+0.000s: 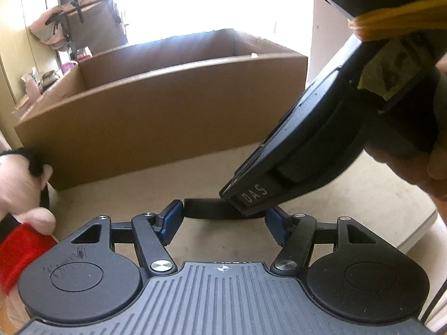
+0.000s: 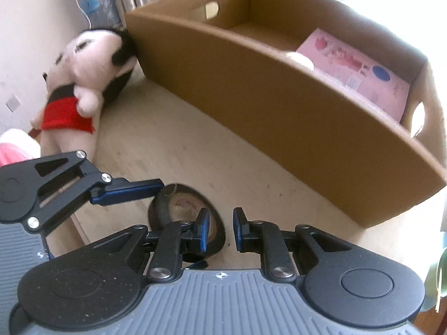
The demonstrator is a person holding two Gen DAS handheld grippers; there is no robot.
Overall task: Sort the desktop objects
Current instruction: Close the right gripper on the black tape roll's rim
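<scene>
A plush doll (image 2: 75, 83) lies at the left on the table (image 2: 173, 150), its head touching the corner of the cardboard box (image 2: 279, 106). The left gripper (image 1: 223, 220) straddles a black tape roll (image 2: 164, 201) lying flat near the front edge; whether its pads press the roll cannot be told. The right gripper (image 2: 220, 230) is clenched on the roll's near rim. Rightward, the box contains a pink carton (image 2: 357, 75).
</scene>
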